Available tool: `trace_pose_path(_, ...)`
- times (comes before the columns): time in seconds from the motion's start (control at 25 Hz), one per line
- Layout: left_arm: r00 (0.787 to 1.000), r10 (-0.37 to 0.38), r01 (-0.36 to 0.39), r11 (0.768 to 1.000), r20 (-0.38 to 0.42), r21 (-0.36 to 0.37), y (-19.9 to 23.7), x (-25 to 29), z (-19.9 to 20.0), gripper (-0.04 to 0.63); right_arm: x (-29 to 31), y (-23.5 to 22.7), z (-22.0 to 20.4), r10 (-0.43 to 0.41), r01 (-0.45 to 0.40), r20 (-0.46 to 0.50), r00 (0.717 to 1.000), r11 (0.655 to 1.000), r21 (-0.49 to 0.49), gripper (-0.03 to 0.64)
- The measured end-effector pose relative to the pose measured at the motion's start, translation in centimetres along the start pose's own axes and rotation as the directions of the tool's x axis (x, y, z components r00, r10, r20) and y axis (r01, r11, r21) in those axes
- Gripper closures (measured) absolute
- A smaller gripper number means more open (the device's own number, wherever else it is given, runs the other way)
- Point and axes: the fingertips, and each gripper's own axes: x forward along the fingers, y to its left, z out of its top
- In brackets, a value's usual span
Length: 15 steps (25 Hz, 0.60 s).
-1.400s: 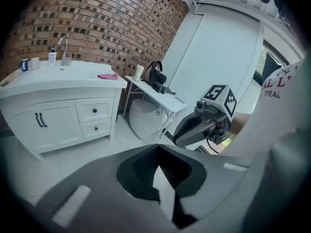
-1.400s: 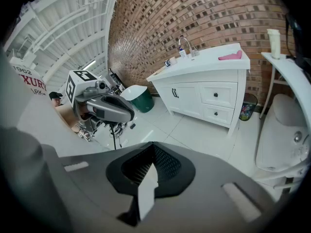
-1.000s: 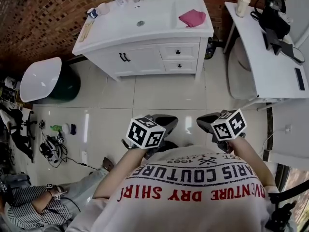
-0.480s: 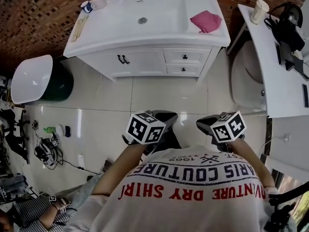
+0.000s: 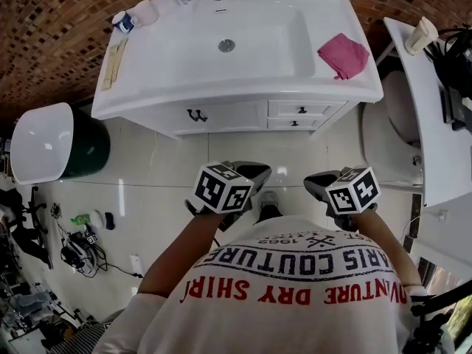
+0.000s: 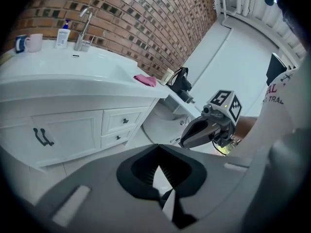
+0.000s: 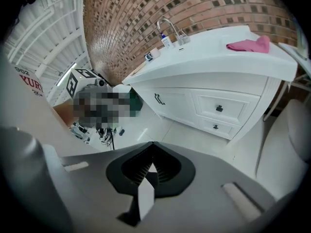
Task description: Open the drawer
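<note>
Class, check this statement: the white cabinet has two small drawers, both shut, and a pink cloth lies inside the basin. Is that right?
Not quite. The pink cloth does not lie inside the basin. It lies on the flat counter beside the basin, as the head view shows. The rest stands: the cabinet's two small drawers are both shut.

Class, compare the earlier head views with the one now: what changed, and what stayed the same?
The person stepped toward the vanity, bringing the left gripper and right gripper closer to it. Nothing was grasped or released. The drawers remain closed, both grippers shut and empty, the pink cloth unmoved.
</note>
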Motion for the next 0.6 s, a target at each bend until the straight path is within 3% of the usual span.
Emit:
trace_pose_path(0.36,0.999,-0.037,0.036,0.999,-0.035,-0.019,3.2,0.4,0.7,0.597,1.8,-1.9,2.3,-0.062,0.062,-0.002,0.998,0.997,0.037,0.611)
trace_pose_path(0.6,0.998,-0.025,0.023,0.999,-0.061,-0.035,3.7,1.3,0.2,0.597,2.8,-2.8,2.1,-0.043,0.044,-0.004,0.999,0.997,0.061,0.611)
